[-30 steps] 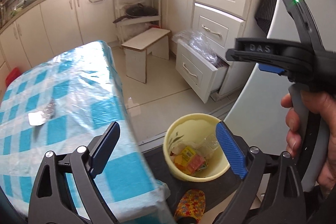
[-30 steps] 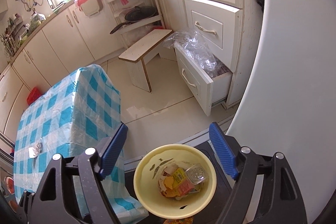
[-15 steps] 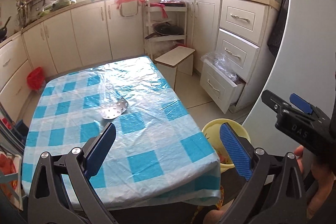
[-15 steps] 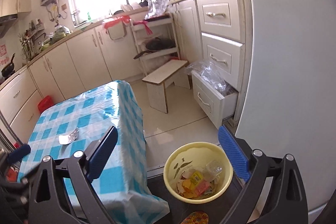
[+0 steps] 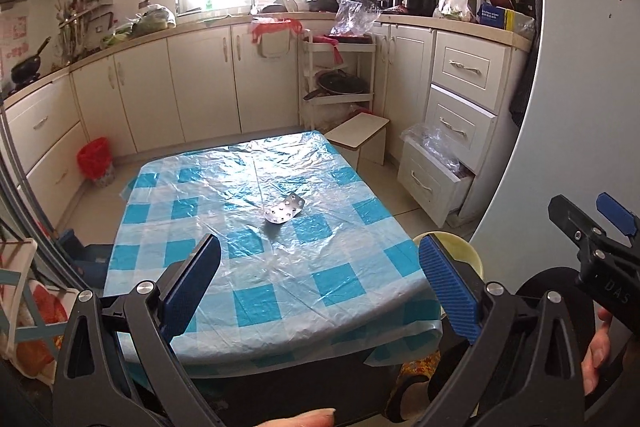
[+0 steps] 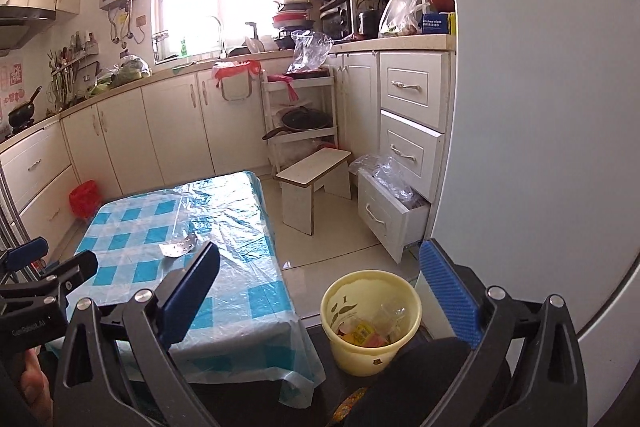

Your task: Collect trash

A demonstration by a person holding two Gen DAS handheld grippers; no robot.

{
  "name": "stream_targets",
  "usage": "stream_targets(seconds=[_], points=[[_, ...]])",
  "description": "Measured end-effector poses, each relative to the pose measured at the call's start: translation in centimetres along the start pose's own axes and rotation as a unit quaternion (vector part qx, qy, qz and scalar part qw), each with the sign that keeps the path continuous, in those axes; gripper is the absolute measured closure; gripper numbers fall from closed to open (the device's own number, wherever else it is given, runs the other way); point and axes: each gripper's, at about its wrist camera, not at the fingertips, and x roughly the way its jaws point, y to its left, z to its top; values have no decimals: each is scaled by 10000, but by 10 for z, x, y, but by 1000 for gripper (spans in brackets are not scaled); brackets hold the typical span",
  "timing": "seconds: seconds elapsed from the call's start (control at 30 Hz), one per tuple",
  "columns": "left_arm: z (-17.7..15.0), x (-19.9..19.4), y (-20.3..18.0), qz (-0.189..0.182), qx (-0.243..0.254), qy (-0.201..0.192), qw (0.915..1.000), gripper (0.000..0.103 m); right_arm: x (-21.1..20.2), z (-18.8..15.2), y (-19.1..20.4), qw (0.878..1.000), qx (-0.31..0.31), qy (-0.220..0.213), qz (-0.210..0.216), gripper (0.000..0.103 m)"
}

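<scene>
Kitchen scene, two handheld tools over a low worktop (image 5: 280, 291) covered in a blue-and-white checked plastic sheet. Left tool (image 5: 320, 287) has its blue pads wide apart, nothing between them; jaws have just been opening. Right tool (image 6: 320, 291) likewise spread wide and empty, jaws also just been opening further. In the left wrist view the right tool shows at the lower right edge with a hand (image 5: 600, 351) gripping its handle; in the right wrist view the left tool sits at the lower left edge.

Trash item on the worktop: a silver blister pack (image 5: 285, 207), lying flat near the middle of the sheet, well apart from both tools. Same pack in the right wrist view (image 6: 179, 247), just past the left pad.

Yellow bin (image 6: 371, 319) stands on the floor beside the worktop's right end, next to the white fridge door (image 6: 540, 107). Inside it: colourful wrappers and a clear plastic piece. In the left wrist view only the bin's rim (image 5: 460, 247) peeks out behind the right pad.

Background: cream cabinets, bottom drawer (image 5: 434, 183) pulled open with crumpled clear plastic on it, small wooden stool (image 6: 314, 183) on the floor, red bag (image 5: 94, 157) by the left cabinets.
</scene>
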Motion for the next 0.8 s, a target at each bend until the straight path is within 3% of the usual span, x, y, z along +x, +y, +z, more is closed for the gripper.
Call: stream_targets(seconds=[0.33, 0.8], points=[[-6, -35, 2, 51, 36, -177, 9998, 8, -43, -3, 24, 9992, -127, -312, 220, 7], [-1, -54, -2, 167, 82, -353, 9992, 8, -55, -5, 24, 9986, -181, -449, 196, 7]])
